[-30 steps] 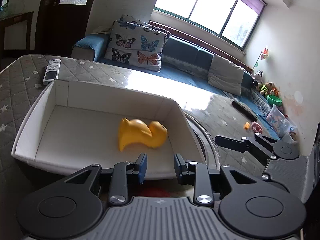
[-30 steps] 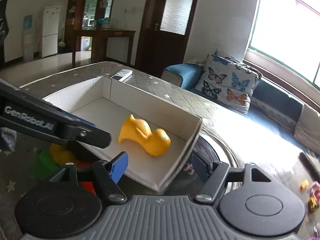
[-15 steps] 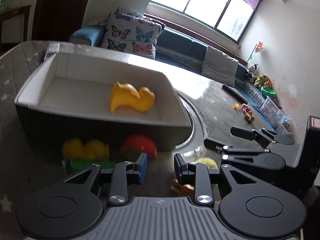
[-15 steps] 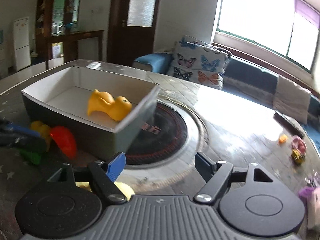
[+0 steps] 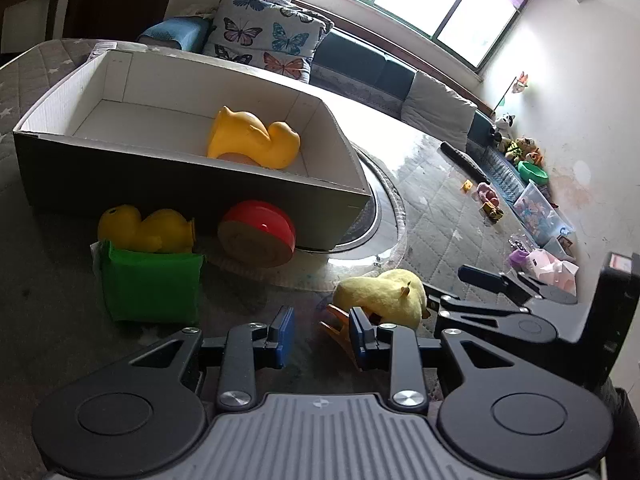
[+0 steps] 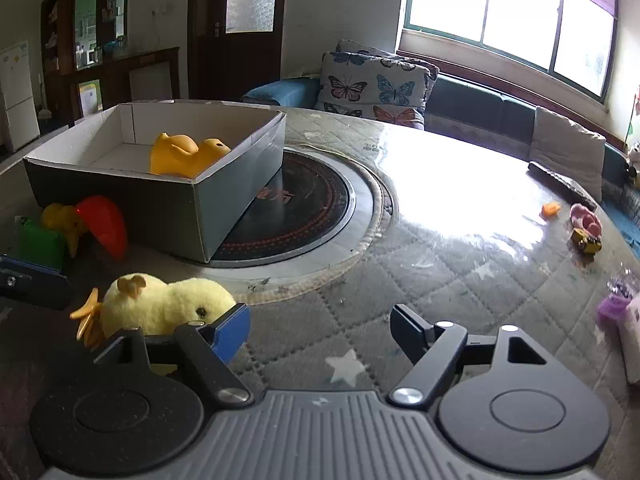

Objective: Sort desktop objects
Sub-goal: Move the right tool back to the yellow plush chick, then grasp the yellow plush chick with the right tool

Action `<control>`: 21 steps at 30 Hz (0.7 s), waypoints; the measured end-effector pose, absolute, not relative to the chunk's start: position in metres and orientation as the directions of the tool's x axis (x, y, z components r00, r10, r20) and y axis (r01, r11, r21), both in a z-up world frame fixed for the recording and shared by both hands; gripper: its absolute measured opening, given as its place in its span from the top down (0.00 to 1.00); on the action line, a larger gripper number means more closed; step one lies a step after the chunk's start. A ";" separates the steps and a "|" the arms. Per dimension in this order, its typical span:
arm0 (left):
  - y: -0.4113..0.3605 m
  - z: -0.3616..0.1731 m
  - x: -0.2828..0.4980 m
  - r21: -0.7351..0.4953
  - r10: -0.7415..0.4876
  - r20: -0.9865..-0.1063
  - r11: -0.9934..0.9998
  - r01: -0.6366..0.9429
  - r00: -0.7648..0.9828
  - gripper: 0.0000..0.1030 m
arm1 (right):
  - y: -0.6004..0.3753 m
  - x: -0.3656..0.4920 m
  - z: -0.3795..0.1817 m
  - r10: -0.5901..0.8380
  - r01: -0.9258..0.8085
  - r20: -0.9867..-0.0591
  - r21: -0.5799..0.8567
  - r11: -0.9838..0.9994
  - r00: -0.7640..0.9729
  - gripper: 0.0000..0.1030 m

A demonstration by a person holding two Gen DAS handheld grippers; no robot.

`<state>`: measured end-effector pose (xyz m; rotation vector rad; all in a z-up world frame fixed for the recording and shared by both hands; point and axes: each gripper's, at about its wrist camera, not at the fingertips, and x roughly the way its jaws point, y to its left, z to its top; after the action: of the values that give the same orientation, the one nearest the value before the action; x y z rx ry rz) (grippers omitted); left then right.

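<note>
A grey cardboard box [image 5: 192, 164] [image 6: 160, 208] holds one yellow rubber duck [image 5: 252, 140] [image 6: 184, 156]. In front of it lie a second rubber duck [image 5: 144, 228] [image 6: 60, 216], a red dome toy [image 5: 256, 236] [image 6: 104, 224] and a green block [image 5: 150, 284] [image 6: 40, 244]. A yellow plush duck [image 5: 380, 292] [image 6: 160, 304] lies nearest. My left gripper [image 5: 320, 320] hangs low beside it, jaws opening, the duck's orange foot by the right pad, nothing gripped. My right gripper [image 6: 320, 320] [image 5: 452, 286] stands wide open, the plush just outside its left finger.
A round black cooktop [image 6: 300, 216] is set into the quilted table behind the box. Small toys [image 6: 584, 220] and a black remote [image 6: 556, 180] lie at the far right, a purple item [image 6: 616, 304] near the right edge. A sofa runs along the window.
Both grippers have drawn back from over the box and sunk toward the table in front of it. The plush duck has come into view. Both pairs of jaws stand wider than before.
</note>
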<state>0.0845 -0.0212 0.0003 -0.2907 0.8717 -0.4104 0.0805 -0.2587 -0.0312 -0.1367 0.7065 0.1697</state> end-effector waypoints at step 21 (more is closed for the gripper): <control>-0.008 0.000 0.083 -0.412 -0.437 -0.677 0.892 0.187 0.592 0.69 | -0.250 0.039 -0.033 0.152 -0.253 -0.661 -0.058 0.966 0.735 0.19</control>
<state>0.0828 -0.0081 -0.0005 -0.3142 0.8663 -0.3698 0.0386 -0.2499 -0.0334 -0.1482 0.7122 0.2237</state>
